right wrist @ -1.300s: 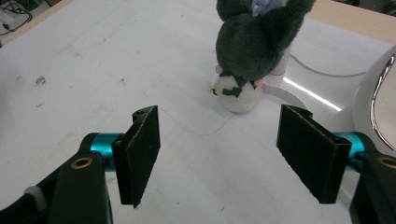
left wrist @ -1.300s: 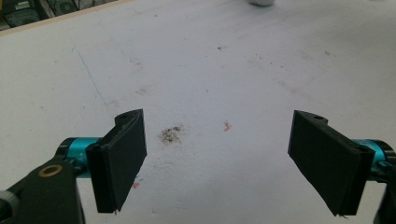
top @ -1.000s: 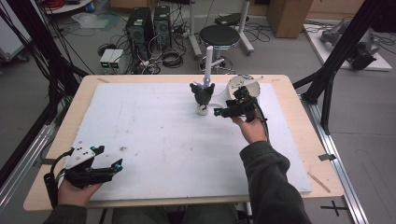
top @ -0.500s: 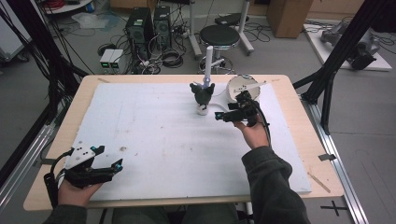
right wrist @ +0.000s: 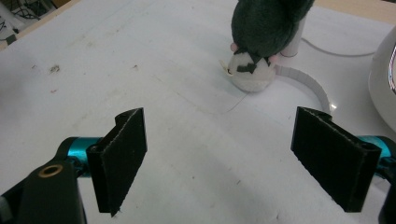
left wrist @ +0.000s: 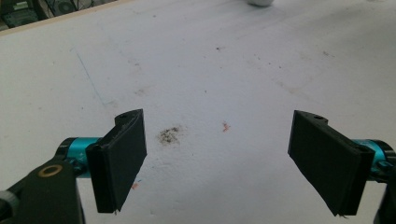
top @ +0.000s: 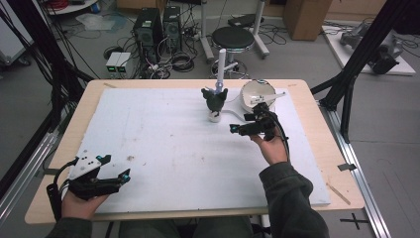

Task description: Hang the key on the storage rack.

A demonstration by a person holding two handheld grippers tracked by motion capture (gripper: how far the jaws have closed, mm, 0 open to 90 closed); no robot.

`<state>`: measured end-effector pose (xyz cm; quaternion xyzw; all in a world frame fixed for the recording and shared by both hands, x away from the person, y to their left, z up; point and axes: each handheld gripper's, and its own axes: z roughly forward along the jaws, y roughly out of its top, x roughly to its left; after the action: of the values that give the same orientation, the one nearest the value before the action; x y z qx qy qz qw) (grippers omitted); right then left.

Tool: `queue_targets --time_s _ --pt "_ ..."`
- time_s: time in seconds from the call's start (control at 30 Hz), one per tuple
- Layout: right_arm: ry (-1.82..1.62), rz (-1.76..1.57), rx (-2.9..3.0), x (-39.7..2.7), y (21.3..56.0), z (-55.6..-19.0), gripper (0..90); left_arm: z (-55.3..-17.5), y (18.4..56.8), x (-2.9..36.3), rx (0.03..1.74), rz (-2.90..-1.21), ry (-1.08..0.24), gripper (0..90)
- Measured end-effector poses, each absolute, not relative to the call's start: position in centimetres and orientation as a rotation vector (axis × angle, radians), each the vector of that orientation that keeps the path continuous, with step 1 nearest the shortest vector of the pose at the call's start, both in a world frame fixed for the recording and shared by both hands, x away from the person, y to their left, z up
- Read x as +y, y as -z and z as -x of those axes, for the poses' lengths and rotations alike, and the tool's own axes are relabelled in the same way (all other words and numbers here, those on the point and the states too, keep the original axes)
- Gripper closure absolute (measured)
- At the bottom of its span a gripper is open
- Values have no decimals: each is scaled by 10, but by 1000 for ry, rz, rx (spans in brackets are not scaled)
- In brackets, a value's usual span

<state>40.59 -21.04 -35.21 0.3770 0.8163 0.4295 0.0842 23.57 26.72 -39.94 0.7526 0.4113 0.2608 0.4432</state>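
Observation:
A dark grey plush toy [top: 215, 99] with a white face stands head-down on the white foam board [top: 163, 144], at the far middle. My right gripper [top: 240, 124] hovers open just to its right and a little nearer to me. In the right gripper view the plush toy [right wrist: 264, 29] is ahead between the spread jaws of my right gripper [right wrist: 219, 158], well beyond their tips. My left gripper [top: 116, 167] rests open at the board's near left corner. Its own view has the left gripper [left wrist: 219, 163] wide open over bare board, with nothing between the jaws.
A white round dish [top: 257, 94] sits behind my right gripper, its edge [right wrist: 385, 79] close to the right jaw. A white upright tube [top: 221, 63] rises behind the toy, and a curved white strip [right wrist: 306, 79] lies beside it. A dirt smudge [left wrist: 169, 134] marks the board.
My right gripper has drifted slightly back toward the person, away from the white dish, still open. The left gripper has not moved.

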Motion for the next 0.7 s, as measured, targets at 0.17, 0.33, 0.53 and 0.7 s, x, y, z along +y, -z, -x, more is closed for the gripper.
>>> queue_targets --time_s 0.17,0.33,0.53,0.7 --pt "-1274 -1130 2434 -213 355 -402 156 -236 399 267 1018 -1870 -649 196" --pt "-1281 -1127 2430 -216 358 -397 156 -236 399 267 1019 -1871 -647 196" --pt "-1284 -1125 2424 -218 360 -392 155 -236 399 266 1017 -1870 -648 195" --pt "-1273 -1119 2425 -220 360 -388 140 -235 399 267 1017 -1872 -647 195"
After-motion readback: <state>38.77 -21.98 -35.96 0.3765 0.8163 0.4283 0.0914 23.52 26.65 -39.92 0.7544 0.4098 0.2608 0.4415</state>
